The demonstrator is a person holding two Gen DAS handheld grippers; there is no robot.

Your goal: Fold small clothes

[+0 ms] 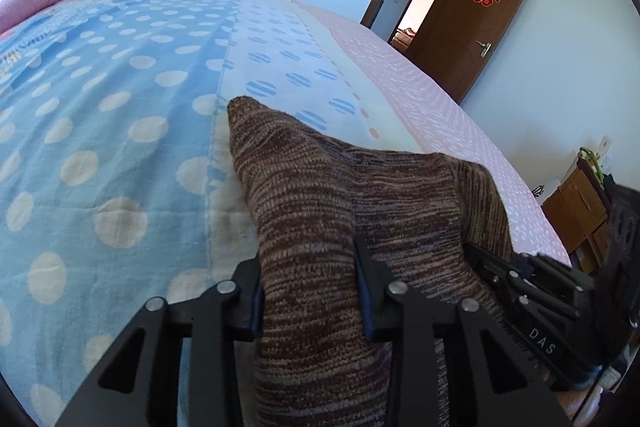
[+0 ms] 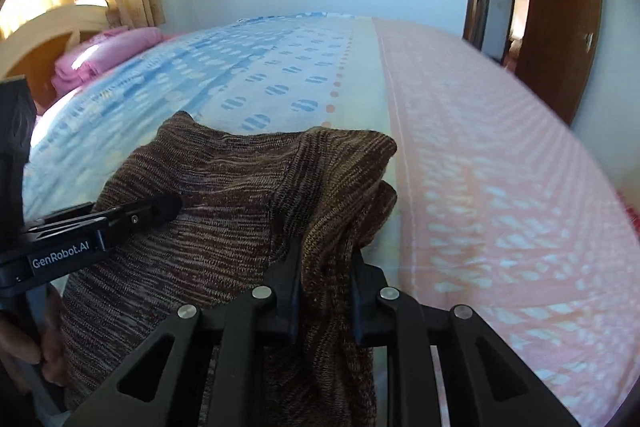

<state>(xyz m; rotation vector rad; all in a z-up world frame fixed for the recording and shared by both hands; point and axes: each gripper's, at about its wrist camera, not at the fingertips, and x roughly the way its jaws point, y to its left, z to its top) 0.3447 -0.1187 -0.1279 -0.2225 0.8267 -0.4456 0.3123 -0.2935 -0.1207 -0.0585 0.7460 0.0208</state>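
Note:
A brown marled knit garment (image 1: 320, 195) lies on the bed. In the left wrist view its near part runs up between the two fingers of my left gripper (image 1: 310, 287), which is shut on it, and one pointed corner reaches away over the sheet. In the right wrist view my right gripper (image 2: 326, 279) is shut on a bunched fold of the same knit garment (image 2: 224, 195) at its right edge, lifting it slightly. The left gripper (image 2: 160, 207) enters that view from the left with its tip on the fabric. The right gripper (image 1: 520, 287) shows at the lower right of the left wrist view.
The bed carries a blue polka-dot sheet (image 1: 100, 115) and a pink patterned sheet (image 2: 500, 167) side by side. Pink bedding (image 2: 108, 47) lies by the wooden headboard (image 2: 36, 43). An open brown door (image 1: 472, 23) and cardboard boxes (image 1: 576, 203) stand beyond the bed's right side.

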